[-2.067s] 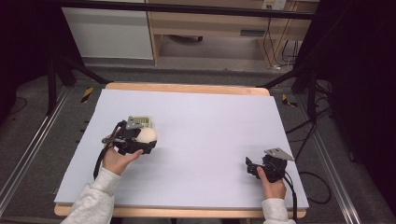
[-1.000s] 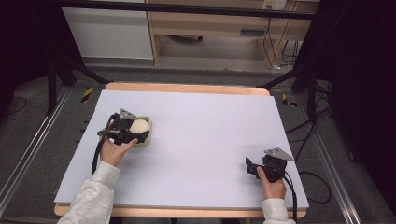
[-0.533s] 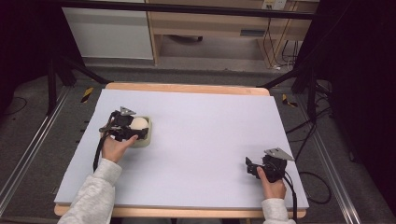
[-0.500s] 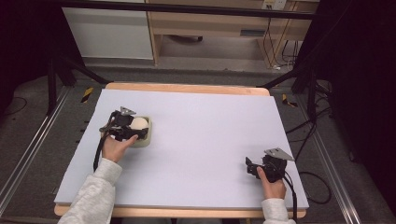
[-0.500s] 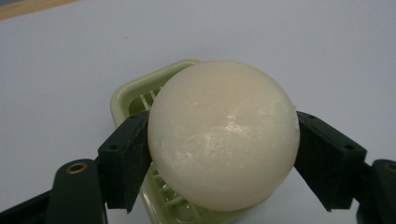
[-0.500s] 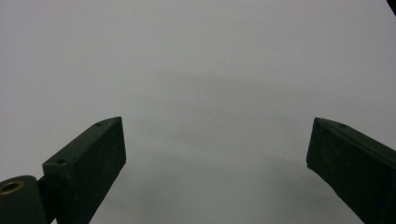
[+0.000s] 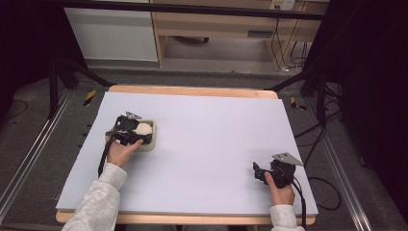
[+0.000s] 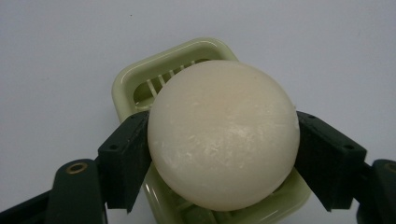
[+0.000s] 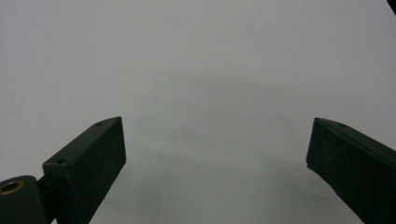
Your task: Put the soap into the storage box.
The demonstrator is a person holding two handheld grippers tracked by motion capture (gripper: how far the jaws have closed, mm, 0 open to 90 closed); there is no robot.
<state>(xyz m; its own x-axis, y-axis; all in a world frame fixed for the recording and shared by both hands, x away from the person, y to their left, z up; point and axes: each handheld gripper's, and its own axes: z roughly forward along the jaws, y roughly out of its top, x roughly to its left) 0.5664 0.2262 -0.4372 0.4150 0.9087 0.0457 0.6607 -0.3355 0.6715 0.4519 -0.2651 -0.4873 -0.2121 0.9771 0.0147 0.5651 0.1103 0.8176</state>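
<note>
A: From the high view we see the left gripper [image 7: 137,136] at the table's [image 7: 211,144] left side, over a pale green soap dish [image 7: 150,140], with the right gripper [image 7: 260,173] well apart at the near right.

B: The left gripper view gives us what that one blurs: both jaws pressed against a round cream soap bar [image 8: 224,135], directly above the slatted dish [image 8: 140,84]; we cannot tell whether they touch.

A: In the right gripper view our jaws stand wide apart, holding nothing, above bare white tabletop [image 9: 201,70].
</note>
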